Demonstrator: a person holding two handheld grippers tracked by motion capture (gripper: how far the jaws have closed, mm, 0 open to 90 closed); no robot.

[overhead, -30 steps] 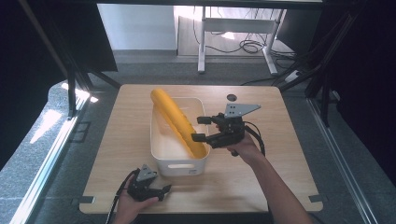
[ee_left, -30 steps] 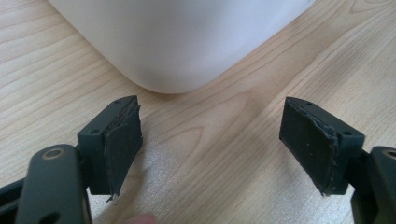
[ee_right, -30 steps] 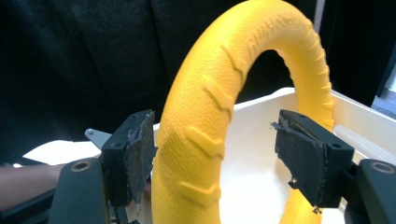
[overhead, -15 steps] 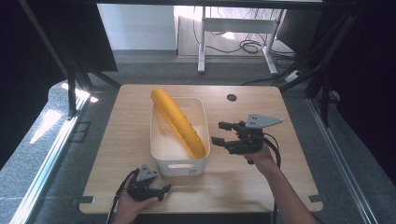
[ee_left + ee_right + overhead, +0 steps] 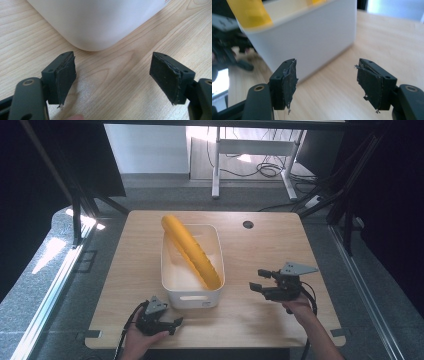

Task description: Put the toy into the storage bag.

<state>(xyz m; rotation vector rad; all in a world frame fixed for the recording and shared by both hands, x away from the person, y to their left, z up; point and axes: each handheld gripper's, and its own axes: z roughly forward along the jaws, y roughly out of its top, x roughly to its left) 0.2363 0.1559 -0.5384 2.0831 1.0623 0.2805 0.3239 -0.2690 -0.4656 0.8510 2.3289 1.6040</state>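
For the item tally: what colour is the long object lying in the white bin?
Yellow-orange; the long object shows best in the high view.

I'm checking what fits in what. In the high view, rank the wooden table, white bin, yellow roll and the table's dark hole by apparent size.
1. wooden table
2. white bin
3. yellow roll, longer than the bin's inside, so it leans out over the far rim
4. dark hole, smallest

Tub (image 5: 192, 292) sitting on the middle of the table (image 5: 250, 250), long roll (image 5: 192, 251) lying slanted in it, left gripper (image 5: 176, 324) resting before the tub, right gripper (image 5: 256, 282) staying to its right
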